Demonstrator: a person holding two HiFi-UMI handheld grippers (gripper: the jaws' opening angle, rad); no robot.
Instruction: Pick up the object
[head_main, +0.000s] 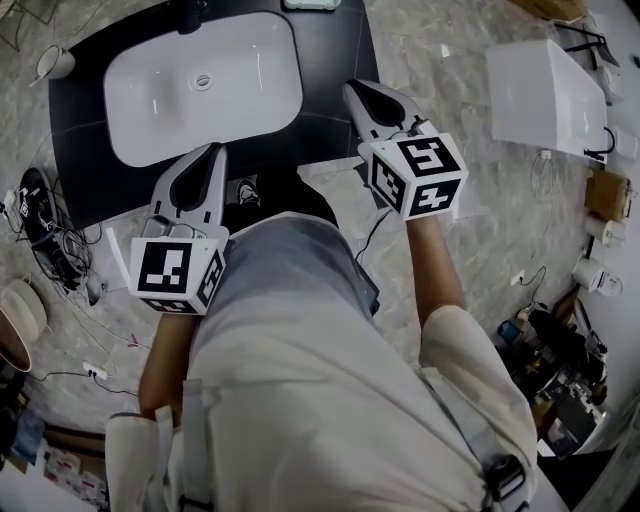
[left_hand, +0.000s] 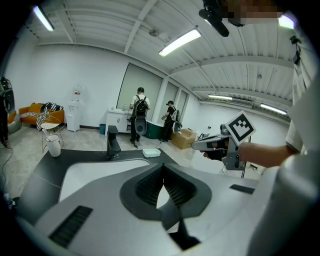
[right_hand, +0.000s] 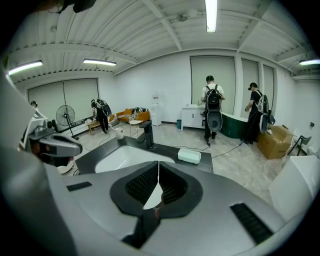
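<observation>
A black counter (head_main: 335, 60) holds a white sink basin (head_main: 200, 80). A black faucet (left_hand: 113, 142) stands at its far edge, with a small white box (left_hand: 151, 152) to the right of it and a white cup (left_hand: 53, 145) at the left corner. Both grippers hover over the near edge of the counter, with nothing between their jaws. My left gripper (head_main: 214, 150) is shut above the basin's near rim. My right gripper (head_main: 352, 88) is shut near the counter's right edge. In the right gripper view the white box (right_hand: 189, 156) lies ahead, beyond the shut tips (right_hand: 158, 165).
A large white cabinet-like block (head_main: 545, 95) stands on the marble floor to the right. Cables and clutter (head_main: 50, 230) lie on the floor at left. Several people with backpacks (right_hand: 212, 112) stand far off by a counter, and a cardboard box (right_hand: 274, 141) sits nearby.
</observation>
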